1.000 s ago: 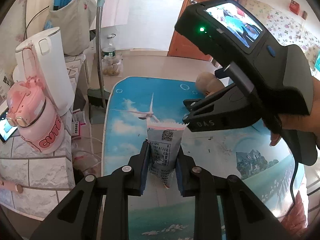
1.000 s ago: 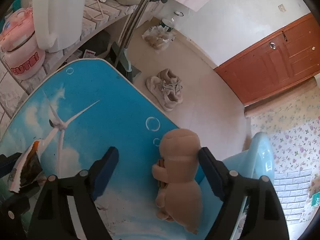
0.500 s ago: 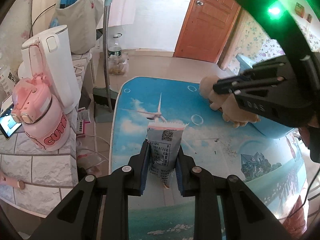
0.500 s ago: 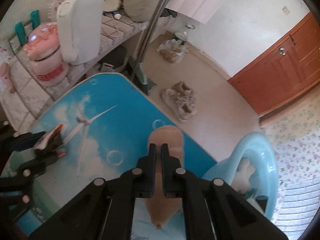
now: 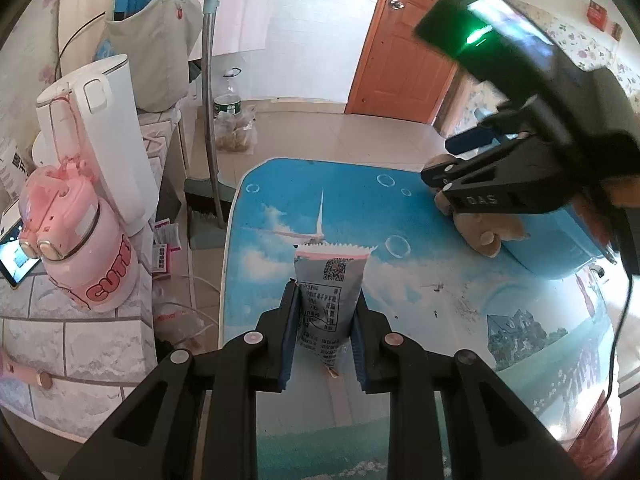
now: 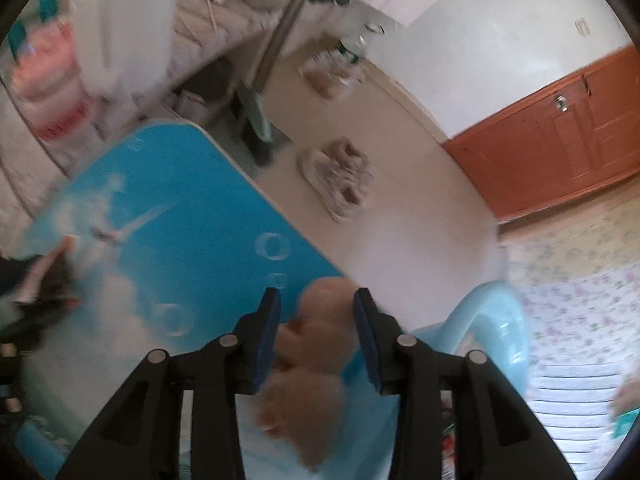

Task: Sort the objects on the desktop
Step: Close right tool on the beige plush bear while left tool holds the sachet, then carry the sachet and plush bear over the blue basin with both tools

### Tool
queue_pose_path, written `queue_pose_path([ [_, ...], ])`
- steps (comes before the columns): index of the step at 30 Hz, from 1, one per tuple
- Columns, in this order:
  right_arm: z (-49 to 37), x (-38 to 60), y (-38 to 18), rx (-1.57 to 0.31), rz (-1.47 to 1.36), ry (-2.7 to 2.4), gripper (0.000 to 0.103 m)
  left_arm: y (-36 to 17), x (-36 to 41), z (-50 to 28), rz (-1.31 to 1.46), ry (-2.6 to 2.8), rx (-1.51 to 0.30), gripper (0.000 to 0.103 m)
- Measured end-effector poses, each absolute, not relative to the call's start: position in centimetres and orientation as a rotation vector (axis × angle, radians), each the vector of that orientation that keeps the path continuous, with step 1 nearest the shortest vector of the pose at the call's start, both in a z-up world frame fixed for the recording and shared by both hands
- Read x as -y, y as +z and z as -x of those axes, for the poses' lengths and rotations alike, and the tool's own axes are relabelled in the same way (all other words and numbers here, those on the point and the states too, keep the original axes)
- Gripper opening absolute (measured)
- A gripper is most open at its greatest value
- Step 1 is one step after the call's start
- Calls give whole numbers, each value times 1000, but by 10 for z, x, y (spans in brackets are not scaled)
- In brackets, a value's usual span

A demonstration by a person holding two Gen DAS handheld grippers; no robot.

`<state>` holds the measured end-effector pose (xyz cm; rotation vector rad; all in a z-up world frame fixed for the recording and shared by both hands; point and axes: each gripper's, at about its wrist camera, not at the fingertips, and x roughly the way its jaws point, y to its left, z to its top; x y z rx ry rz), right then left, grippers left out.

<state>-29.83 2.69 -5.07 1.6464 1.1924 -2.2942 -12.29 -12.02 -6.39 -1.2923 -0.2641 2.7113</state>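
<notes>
left tongs: the left gripper is clamped on a grey snack packet, pads pressing both sides, packet standing upright above the blue printed table.

right tongs: the right gripper sits apart around a tan plush toy. The view is smeared with blur, so I honestly can't tell if the pads touch it at all.

where the plush is: right at the far table edge, next to the light blue basin. From the left wrist view it looks like it's leaning on the basin wall.

risk 1: soft toy plus wide jaws, so if the grip closes on fluff only, it could slide out and drop onto the floor by the shoes.

risk 2: the packet is pinched low down. It's floppy foil, so a quick swing might fold it or let it slip.

risk 3: both tools are fairly close over the same table, and a crossing path could bump them together.

side clutter: white kettle and pink bottle sit on the tiled ledge to the left, well apart from the action, so probably safe.
</notes>
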Motion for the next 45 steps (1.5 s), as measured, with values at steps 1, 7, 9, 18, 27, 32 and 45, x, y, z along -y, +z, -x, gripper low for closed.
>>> queue_pose_path([
  [1, 301, -25, -55, -1252, -1669, -2260, 43, -64, 120, 123, 1293, 2712, 261, 22],
  [7, 322, -20, -80, -1367, -1868, -2010, 67, -63, 120, 126, 1297, 2715, 252, 22],
  [9, 329, -23, -85, -1403, -1928, -1955, 74, -63, 118, 126, 1297, 2713, 253, 22],
  [18, 310, -13, -88, -1197, -2065, -1720, 72, -63, 119, 125, 1296, 2707, 258, 23],
  [27, 279, -19, -51, -888, -1949, -1791, 39, -60, 120, 120, 1298, 2710, 263, 23],
  [32, 230, -26, -46, -827, -1912, -1734, 39, -59, 120, 114, 1296, 2712, 255, 23],
  [45, 151, -80, -45, -729, -1650, -2108, 57, -53, 92, 97, 1263, 2660, 201, 23],
])
